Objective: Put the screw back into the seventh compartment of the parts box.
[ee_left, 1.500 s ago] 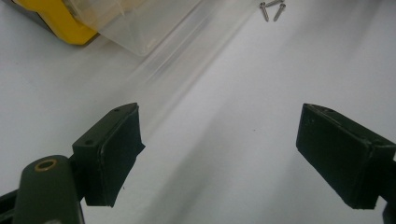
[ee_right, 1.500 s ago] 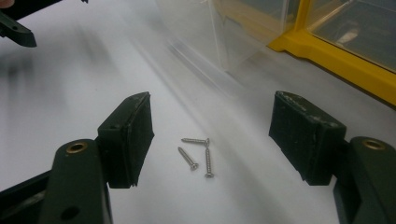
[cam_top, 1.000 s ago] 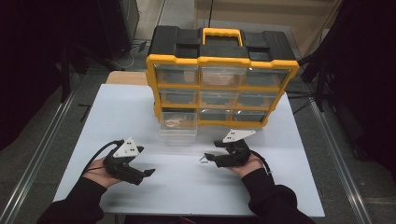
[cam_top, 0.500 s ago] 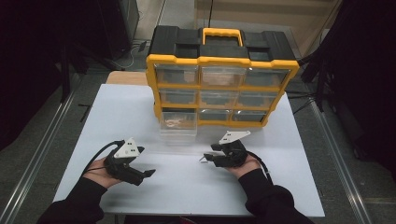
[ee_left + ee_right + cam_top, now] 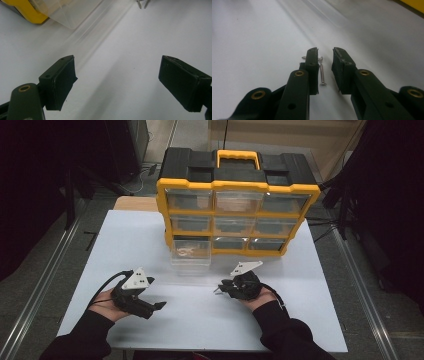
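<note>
My right gripper [image 5: 324,56] is low over the white table [image 5: 125,245], and its jaws have just been closing around a screw [image 5: 322,72] that lies on the surface between them. The pads have not met it yet: the screw runs lengthwise along the inside of one pad, perhaps brushing it, with a clear gap to the other, so nothing is clamped so far. A second small screw [image 5: 303,57] peeks out just past that same pad's outer side. In the high view this gripper [image 5: 220,289] sits near the front of the table, right of centre.

My left gripper [image 5: 117,82] is spread wide and holds nothing, with bare table between its pads; in the high view it [image 5: 159,306] rests front left, well apart from the other hand.

Farther on, a clear plastic drawer [image 5: 191,254] stands pulled out of the lowest row of the yellow and black organizer [image 5: 239,205], with something small and pale inside it that I cannot make out.

I judge the step in hand to be picking up the screw. The next move calls for finishing the squeeze squarely on the thin shank so it does not roll or slip sideways, then a straight lift and a carry toward the open drawer.
</note>
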Available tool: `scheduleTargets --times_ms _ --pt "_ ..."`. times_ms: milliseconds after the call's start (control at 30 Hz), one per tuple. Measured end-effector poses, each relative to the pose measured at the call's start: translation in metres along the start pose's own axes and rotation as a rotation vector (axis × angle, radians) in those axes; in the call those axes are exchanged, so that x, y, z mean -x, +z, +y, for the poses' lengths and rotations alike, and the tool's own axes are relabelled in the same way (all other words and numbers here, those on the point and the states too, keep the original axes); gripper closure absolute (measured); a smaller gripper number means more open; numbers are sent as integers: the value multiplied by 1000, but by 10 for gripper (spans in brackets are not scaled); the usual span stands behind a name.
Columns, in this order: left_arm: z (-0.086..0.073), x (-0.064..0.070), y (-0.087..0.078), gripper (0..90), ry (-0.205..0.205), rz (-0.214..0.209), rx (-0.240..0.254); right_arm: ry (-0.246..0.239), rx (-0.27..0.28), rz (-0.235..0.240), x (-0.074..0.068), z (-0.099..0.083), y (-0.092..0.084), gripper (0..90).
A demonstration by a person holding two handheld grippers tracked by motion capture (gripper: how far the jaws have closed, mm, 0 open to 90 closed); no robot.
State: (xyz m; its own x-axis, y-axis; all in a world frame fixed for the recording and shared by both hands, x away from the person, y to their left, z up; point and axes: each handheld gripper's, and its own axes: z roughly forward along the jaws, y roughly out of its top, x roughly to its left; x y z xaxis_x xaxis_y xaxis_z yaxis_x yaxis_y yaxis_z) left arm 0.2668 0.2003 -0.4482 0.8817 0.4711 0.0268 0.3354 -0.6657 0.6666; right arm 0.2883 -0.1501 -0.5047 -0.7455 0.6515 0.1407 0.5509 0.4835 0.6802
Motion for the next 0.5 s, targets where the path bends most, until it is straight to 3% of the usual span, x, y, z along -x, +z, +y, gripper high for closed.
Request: scheduleTargets --times_ms 300,500 --pt "0 -1 -1 141 -2 1 4 -19 -53 -10 -3 -1 5 828" --pt "0 0 0 141 0 3 4 -28 -44 -34 -4 -3 5 883"
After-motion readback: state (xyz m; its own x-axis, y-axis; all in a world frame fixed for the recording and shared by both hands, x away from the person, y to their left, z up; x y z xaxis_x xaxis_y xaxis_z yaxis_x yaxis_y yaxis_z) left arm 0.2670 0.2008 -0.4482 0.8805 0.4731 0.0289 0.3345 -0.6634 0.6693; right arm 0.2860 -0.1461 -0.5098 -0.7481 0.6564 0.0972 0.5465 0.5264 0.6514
